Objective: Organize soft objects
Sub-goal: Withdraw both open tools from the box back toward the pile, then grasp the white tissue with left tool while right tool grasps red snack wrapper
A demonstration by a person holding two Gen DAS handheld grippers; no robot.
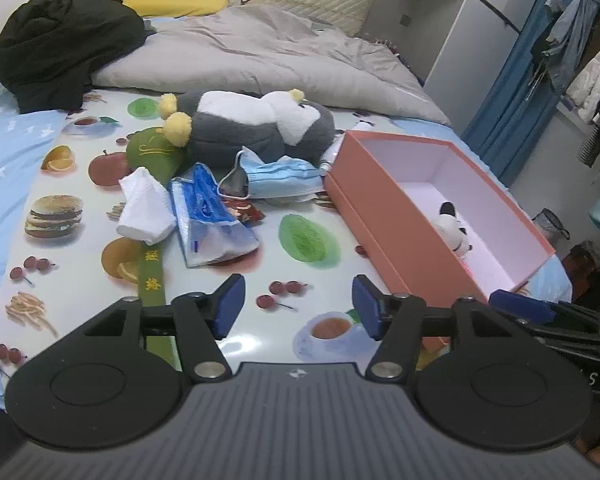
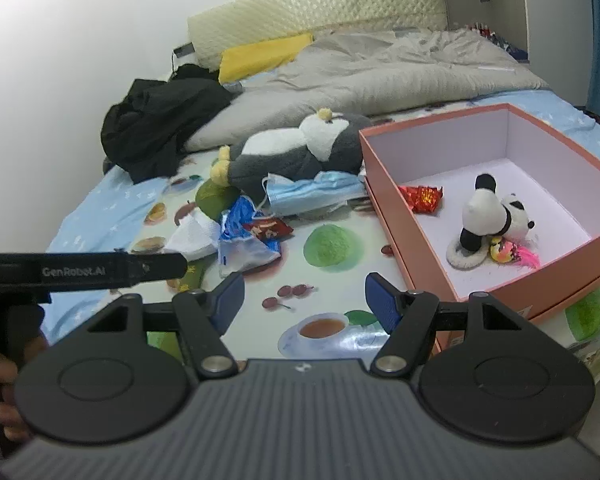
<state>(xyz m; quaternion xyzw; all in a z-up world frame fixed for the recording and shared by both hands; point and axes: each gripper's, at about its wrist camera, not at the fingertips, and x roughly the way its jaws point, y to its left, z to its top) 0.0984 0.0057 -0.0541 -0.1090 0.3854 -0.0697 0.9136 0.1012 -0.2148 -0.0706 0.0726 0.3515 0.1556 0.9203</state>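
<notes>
Now both tongs, left (image 1: 298, 306) & right (image 2: 304, 302), spread, empty; penguin plush (image 1: 256, 128) lies ahead, long axis crosswise, box (image 1: 400, 216) to its right.

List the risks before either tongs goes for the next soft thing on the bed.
1. The face mask lies against the grey plush toy; gripping one may drag the other.
2. The plush looks large beside the pink box, which already holds a toy panda.
3. Left tongs and right tongs sit close and could collide.
</notes>
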